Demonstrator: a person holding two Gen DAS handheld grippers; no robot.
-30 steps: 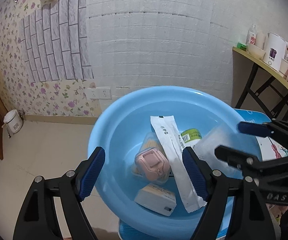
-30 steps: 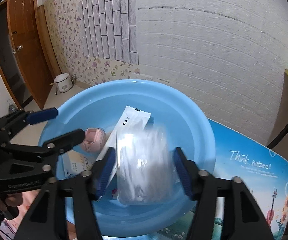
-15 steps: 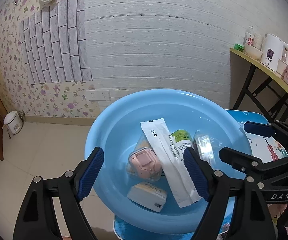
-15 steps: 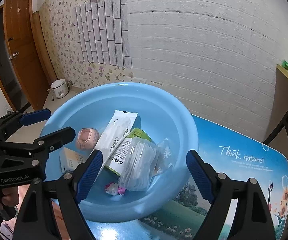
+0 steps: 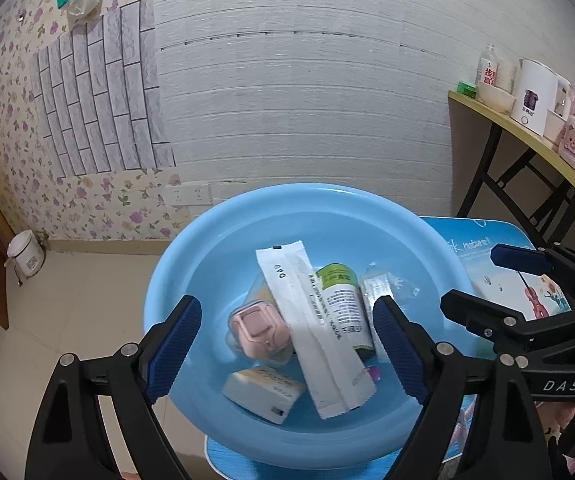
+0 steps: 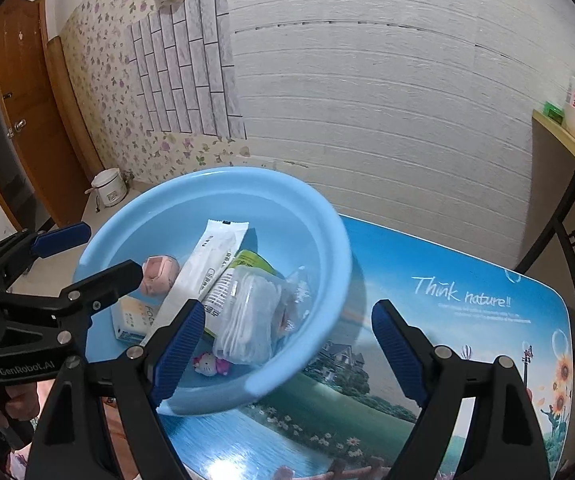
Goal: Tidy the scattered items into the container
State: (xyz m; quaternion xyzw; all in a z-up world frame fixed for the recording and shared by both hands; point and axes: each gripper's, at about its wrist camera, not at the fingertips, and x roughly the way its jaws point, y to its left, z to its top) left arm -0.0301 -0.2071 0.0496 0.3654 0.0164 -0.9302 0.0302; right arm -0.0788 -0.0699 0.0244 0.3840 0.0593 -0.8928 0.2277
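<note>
Both grippers hang above the blue basin (image 5: 191, 264), which sits on the left end of a printed table (image 6: 467, 280), and everything to be tidied lies inside it. From the left gripper (image 5: 287, 354), the pile shows right between the blue pads: a long white sachet (image 5: 311, 320) runs from far to near, a pink case (image 5: 257, 330) lies just left of it, a green-topped tube (image 5: 341, 300) lies just right of it, and a small white box (image 5: 263, 390) sits nearest. None of it touches the pads; the jaws are spreading wider at this moment and hold nothing. Over to the right gripper (image 6: 285, 350): its left pad crosses in front of the basin, its right pad stands over the bare table, and the basin's near-right rim shows in the gap. A clear bag of white swabs (image 6: 247, 320) lies in the basin just beyond the left pad, resting on the tube, with a tiny pink-and-white figure (image 6: 207, 364) beside it on the floor of the basin. These fingers stand wide apart too, gripping nothing.
</note>
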